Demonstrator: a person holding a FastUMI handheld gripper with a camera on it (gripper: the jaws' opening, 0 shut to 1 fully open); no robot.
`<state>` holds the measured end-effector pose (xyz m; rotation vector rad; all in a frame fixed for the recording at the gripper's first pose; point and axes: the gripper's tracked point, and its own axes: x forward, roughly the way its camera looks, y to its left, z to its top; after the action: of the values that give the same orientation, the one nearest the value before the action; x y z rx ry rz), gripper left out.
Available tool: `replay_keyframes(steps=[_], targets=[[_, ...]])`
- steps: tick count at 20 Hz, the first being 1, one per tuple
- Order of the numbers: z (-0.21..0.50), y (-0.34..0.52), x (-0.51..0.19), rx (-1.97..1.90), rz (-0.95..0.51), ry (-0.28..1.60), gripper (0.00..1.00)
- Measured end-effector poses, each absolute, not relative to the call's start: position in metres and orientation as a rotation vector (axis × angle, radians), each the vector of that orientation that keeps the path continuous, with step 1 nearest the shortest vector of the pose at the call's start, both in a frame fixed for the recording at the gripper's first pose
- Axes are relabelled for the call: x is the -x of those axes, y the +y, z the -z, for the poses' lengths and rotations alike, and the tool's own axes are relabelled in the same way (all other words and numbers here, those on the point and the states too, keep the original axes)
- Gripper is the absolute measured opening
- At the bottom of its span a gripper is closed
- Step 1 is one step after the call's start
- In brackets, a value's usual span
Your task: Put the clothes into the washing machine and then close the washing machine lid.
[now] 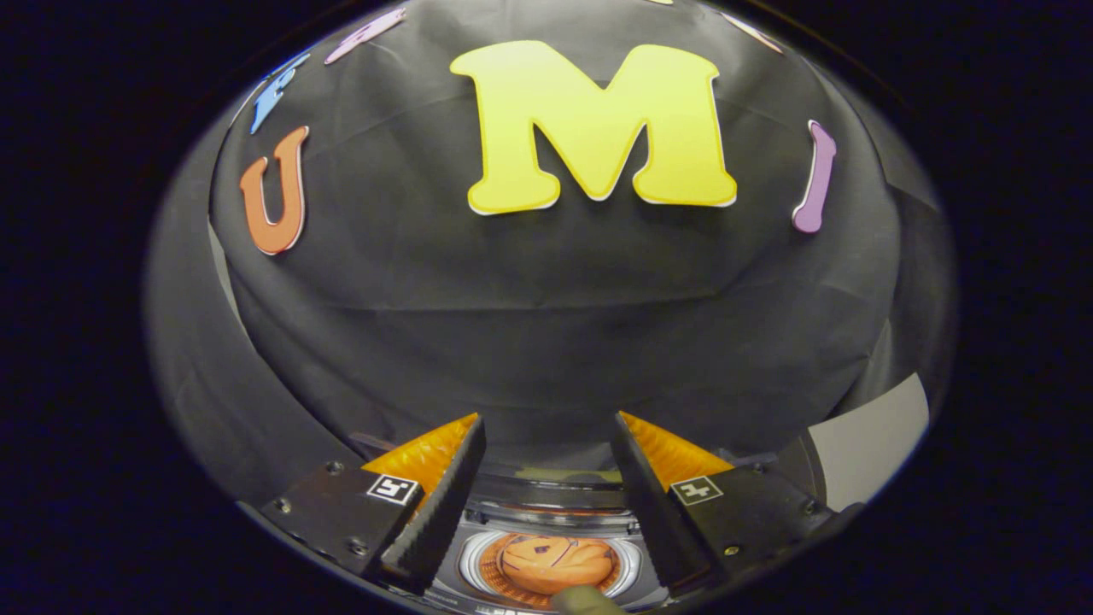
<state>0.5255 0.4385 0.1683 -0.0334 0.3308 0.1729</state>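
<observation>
- Hanging behind everything is the booth's black cloth wall (546,325), creased and draped, running from the far left across to the right.
- Left finger (431,504) of the claw (546,436) angles inward, with a small square marker tag (392,489) on its mount.
- Between the fingers, and below them, sits the washing machine (546,512); its round opening (551,564) faces up toward the camera, ringed by a pale rim.
- Inside that opening lies an orange piece of clothing (557,561), bunched up, well apart from both fingers.
- A small dull olive shape (589,600) is cut off just below the clothing; I cannot tell what it is.
- The claw stands wide open, holding nothing, fingers apart above the machine.
- Right finger (653,504) mirrors the left, with its own marker tag (696,490).
- At far right a pale grey panel (871,440) shows past the cloth; what it belongs to is unclear.
- The machine's lid and the surface it stands on are hard to make out.
</observation>
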Motion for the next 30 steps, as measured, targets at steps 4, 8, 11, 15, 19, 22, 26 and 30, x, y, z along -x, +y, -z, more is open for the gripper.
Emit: replay_keyframes(steps=[4, 8, 11, 15, 19, 22, 26, 30], targets=[[-0.154, 0.442, -0.544, 0.026, -0.155, 0.368, 0.93], [-0.142, 0.442, -0.557, 0.003, -0.138, 0.411, 0.93], [-0.128, 0.44, -0.56, 0.001, -0.127, 0.447, 0.93], [-0.128, 0.438, -0.564, 0.011, -0.111, 0.437, 0.93], [-0.127, 0.437, -0.561, 0.019, -0.099, 0.428, 0.93], [-0.127, 0.438, -0.557, 0.022, -0.102, 0.421, 0.93], [-0.127, 0.438, -0.551, 0.026, -0.108, 0.402, 0.94], [-0.125, 0.437, -0.543, 0.029, -0.104, 0.391, 0.94]])
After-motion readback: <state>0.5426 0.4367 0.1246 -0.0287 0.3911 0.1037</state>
